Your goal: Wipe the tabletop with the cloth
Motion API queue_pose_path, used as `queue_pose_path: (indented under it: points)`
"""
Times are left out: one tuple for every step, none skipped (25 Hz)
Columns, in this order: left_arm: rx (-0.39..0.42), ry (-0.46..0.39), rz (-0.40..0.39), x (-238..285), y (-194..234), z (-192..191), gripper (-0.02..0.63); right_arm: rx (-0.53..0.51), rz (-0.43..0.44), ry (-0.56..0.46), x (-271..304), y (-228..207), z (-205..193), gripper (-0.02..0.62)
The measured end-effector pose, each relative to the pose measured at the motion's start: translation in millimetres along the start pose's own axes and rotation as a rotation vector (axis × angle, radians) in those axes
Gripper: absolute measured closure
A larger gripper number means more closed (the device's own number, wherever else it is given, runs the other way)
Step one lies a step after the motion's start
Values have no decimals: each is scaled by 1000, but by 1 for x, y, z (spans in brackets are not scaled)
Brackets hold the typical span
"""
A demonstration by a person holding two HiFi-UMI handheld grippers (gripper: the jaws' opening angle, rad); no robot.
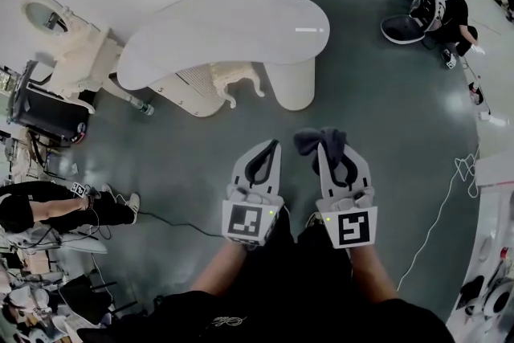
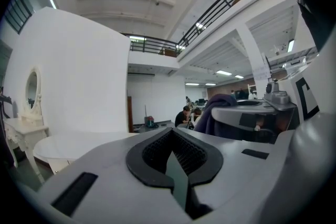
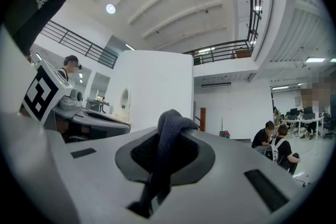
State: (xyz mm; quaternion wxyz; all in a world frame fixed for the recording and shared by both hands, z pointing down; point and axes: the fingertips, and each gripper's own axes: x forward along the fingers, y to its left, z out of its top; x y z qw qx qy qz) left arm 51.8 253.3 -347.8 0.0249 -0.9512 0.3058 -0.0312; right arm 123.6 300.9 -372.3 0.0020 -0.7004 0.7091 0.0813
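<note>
Your right gripper [image 1: 336, 163] pinches the bunched cloth [image 1: 315, 140] in its fingers at lower centre, well short of the counter [image 1: 233, 32] at upper centre, and your left gripper [image 1: 269, 150] has its fingers pressed together on nothing, so a hard push could tug the cloth free.

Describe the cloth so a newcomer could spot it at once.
Start at the large white rounded tabletop. Below it in the head view, two white grippers hang over the grey floor, and the dark grey bunched fabric cloth sits pinched in the right gripper. The left gripper beside it is shut on nothing.
</note>
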Motion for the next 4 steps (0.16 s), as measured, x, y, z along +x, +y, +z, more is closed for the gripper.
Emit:
queue_pose_path:
  points:
    - [3,3,0,0,1,-1,598,-3,-1,0,0,0,-1,569]
    - [8,5,-1,0,2,-1,598,-6,-3,-4,0,-1,0,569]
    - [16,7,-3,0,3,-1,598,-11,-5,-10,0,-2,0,569]
    - [25,9,-5,1,4,-1,598,-15,-7,-17,0,-3,1,569]
